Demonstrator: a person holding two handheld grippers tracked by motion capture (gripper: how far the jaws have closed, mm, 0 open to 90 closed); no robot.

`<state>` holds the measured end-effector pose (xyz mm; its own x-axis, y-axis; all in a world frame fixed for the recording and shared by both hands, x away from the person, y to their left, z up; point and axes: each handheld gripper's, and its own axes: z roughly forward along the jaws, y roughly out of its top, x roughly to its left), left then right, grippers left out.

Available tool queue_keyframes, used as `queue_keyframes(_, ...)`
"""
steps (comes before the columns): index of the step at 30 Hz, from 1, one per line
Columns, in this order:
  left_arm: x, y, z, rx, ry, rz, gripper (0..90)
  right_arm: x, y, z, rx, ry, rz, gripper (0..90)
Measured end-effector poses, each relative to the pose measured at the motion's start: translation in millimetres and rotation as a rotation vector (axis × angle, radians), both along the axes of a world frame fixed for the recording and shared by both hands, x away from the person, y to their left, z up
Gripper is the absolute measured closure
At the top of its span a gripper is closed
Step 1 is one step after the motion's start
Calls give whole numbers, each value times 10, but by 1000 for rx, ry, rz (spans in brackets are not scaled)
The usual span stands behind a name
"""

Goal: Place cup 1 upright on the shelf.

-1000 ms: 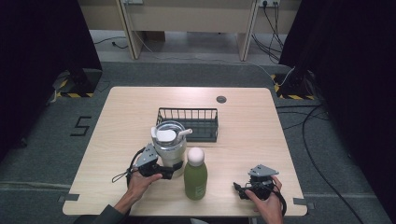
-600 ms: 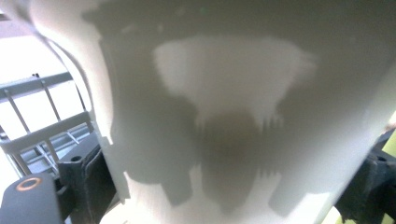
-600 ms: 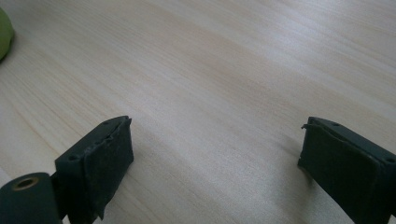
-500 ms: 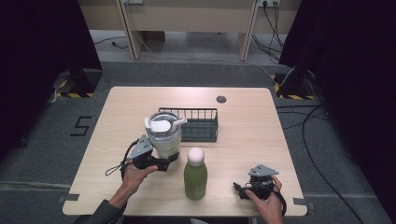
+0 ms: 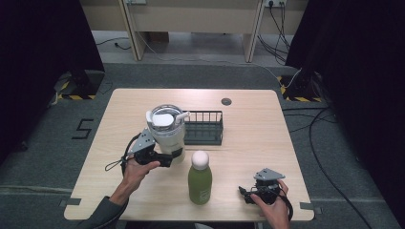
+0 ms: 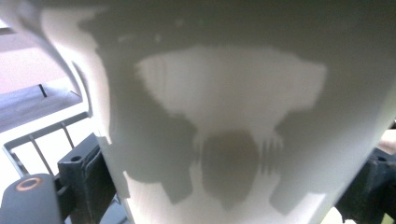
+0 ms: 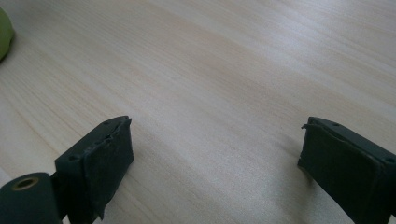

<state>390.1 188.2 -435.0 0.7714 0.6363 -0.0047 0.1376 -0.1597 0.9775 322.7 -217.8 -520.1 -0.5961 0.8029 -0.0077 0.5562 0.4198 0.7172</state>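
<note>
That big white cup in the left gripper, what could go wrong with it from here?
The cup is held low on its smooth wall by the left gripper, so it might tip or slip out. It hangs beside the rack and could knock its rim. The green bottle stands close by, and a swing of the arm could topple it.

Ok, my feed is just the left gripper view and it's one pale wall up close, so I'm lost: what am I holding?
Observer: A white tumbler with a lid, clamped in the left tool.
Operator: Is it over the rack?
Observer: It sits at the near left corner of the black wire rack, beside it rather than inside.
Operator: Anything close by?
Observer: A green bottle stands upright nearer the person. The right tool rests open on the table.
</note>
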Motion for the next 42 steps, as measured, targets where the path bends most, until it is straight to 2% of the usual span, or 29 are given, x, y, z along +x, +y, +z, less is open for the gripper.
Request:
queue_keyframes(7,108,1,151,-5,-2,5,101,0,0,0,0,0,1,96)
queue_keyframes(18,267,-27,373,12,-9,0,101,1,-1,2,-1,1,1,96)
queue_keyframes(23,372,-40,466,20,-16,14,101,1,-1,1,-1,0,1,96)
queue_keyframes(29,523,-50,544,12,-1,35,101,0,-1,2,-1,2,1,96)
queue_keyframes(35,674,-73,600,15,-4,57,101,0,0,2,0,1,2,96)
queue_keyframes(42,840,-120,586,8,3,80,101,0,-1,3,-2,3,3,96)
